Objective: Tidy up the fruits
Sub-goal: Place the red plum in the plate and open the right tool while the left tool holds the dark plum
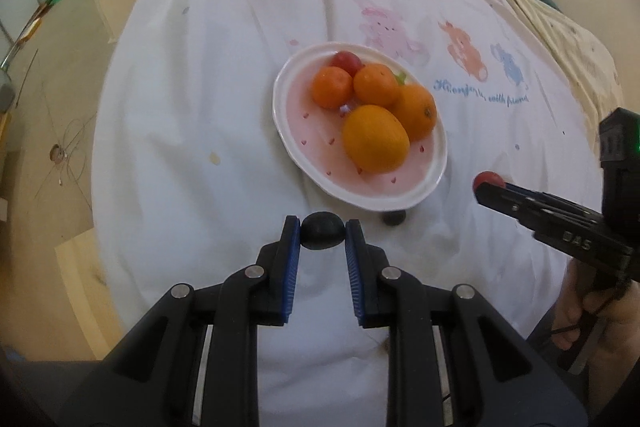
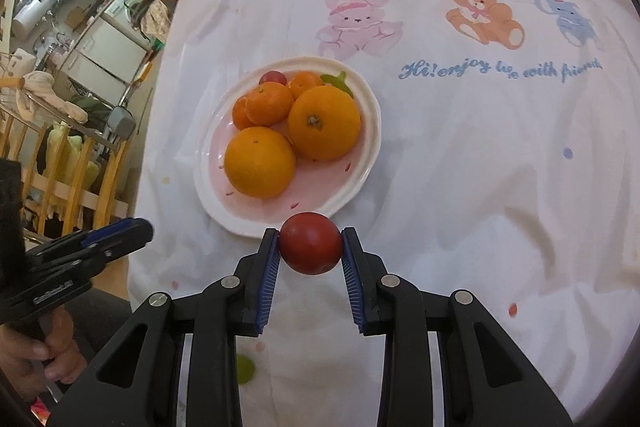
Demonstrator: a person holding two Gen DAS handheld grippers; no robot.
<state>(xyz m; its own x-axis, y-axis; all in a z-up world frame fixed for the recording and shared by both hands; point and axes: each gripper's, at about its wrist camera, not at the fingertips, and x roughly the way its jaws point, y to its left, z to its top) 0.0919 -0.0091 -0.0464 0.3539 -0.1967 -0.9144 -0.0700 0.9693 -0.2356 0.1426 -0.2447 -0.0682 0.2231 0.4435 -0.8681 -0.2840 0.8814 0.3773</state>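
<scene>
The left gripper [image 1: 322, 231] pinches a small dark fruit [image 1: 322, 230] at its fingertips, low in the frame below the plate [image 1: 288, 131]; the right gripper [image 2: 310, 245] clamps a red fruit [image 2: 310, 243] just beside the plate's near rim. Either round fruit could slip free, or roll off the crowded plate against the oranges [image 2: 260, 161].

The left gripper [image 1: 322, 227] clamps a small dark fruit [image 1: 322, 231] just short of the pink plate [image 1: 304, 131] of oranges [image 1: 375, 139].

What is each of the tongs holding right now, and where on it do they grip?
Left tongs pinch a small dark round fruit by its opposite sides. Right tongs pinch a red round fruit the same way.
</scene>
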